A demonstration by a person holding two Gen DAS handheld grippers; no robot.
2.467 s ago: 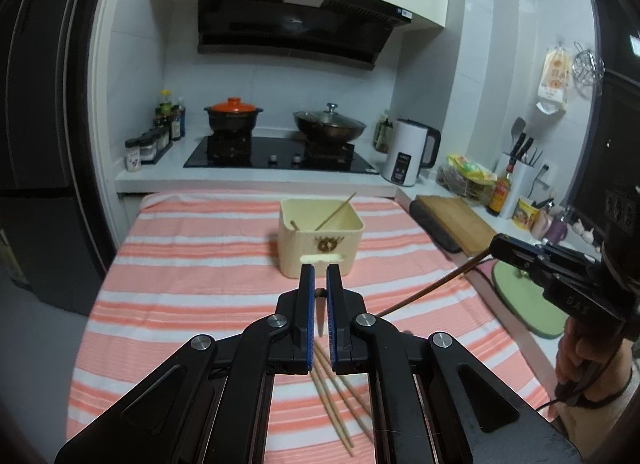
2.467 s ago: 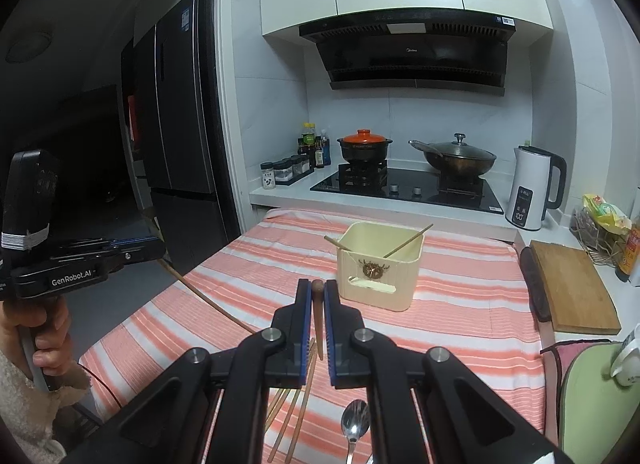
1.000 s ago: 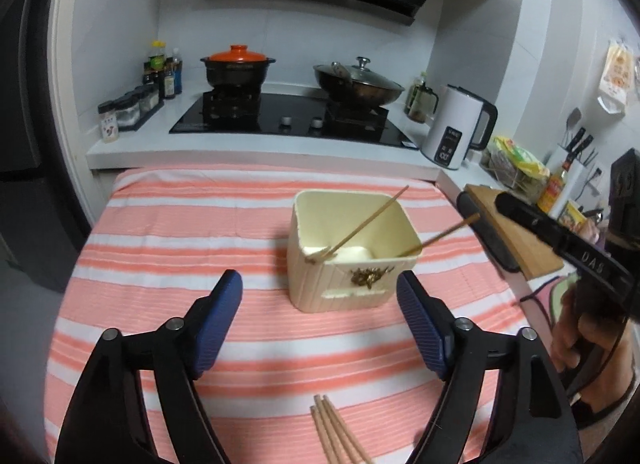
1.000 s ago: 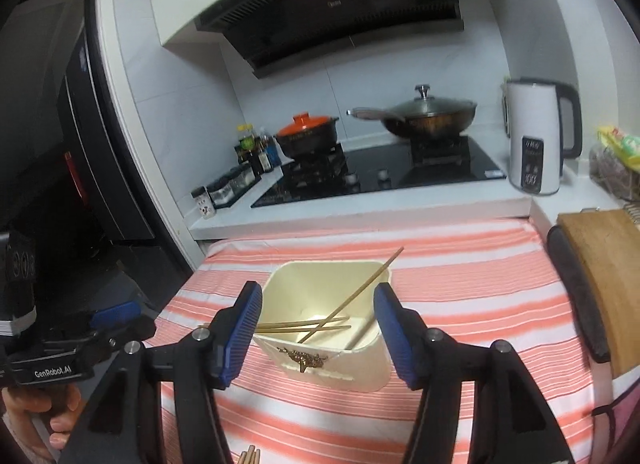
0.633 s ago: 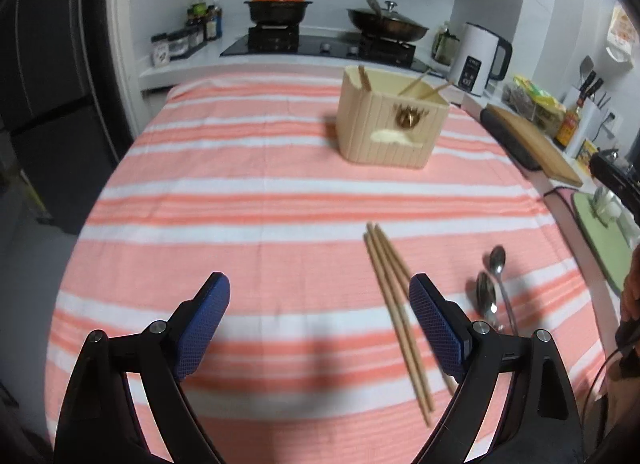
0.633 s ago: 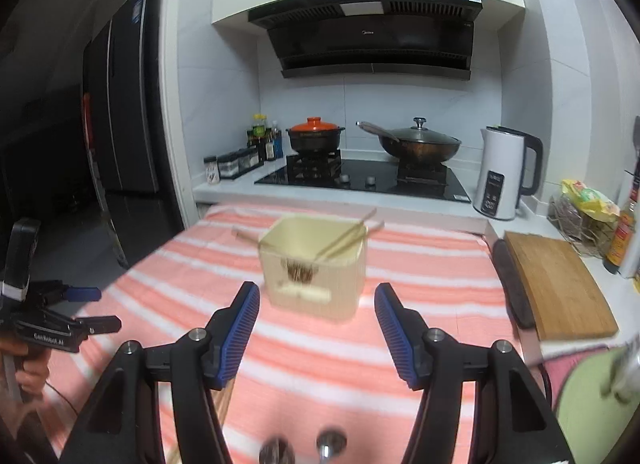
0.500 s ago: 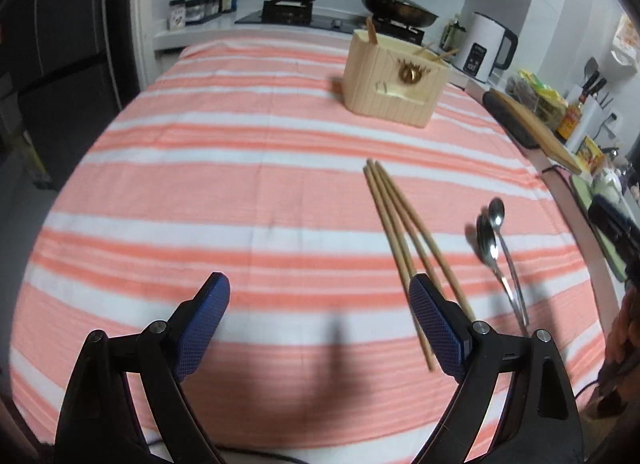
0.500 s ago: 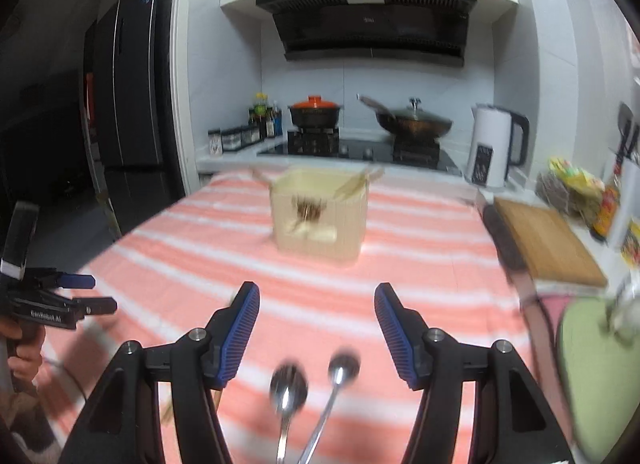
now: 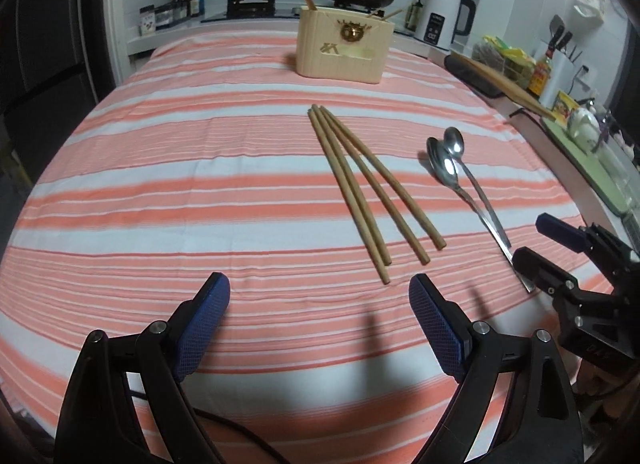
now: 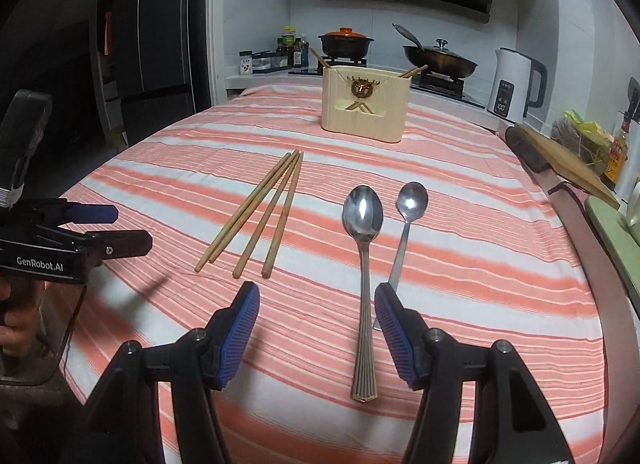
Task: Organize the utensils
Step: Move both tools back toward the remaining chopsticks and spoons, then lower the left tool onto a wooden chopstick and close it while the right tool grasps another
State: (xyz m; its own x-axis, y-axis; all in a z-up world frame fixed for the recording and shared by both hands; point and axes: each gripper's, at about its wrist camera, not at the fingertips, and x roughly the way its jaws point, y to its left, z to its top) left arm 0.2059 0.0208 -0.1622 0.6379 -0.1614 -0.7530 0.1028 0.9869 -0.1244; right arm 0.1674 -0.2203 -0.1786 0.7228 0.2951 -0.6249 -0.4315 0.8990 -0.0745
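With both the left hand-held gripper [image 9: 318, 302] and the right hand-held gripper [image 10: 317, 310] open and empty above the striped bench [image 9: 160, 183], the four chopsticks [image 9: 360, 183] lie so close together, beside two spoons [image 10: 362, 223], that a grab may catch several or roll them apart.

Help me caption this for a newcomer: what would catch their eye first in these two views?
Most likely the wooden chopsticks fanned out on the striped cloth, with two shiny spoons lying just to their right. Behind them, at the far end, stands a cream holder with chopstick tips poking out. In front, the right gripper hangs open, empty, above the big spoon's handle.
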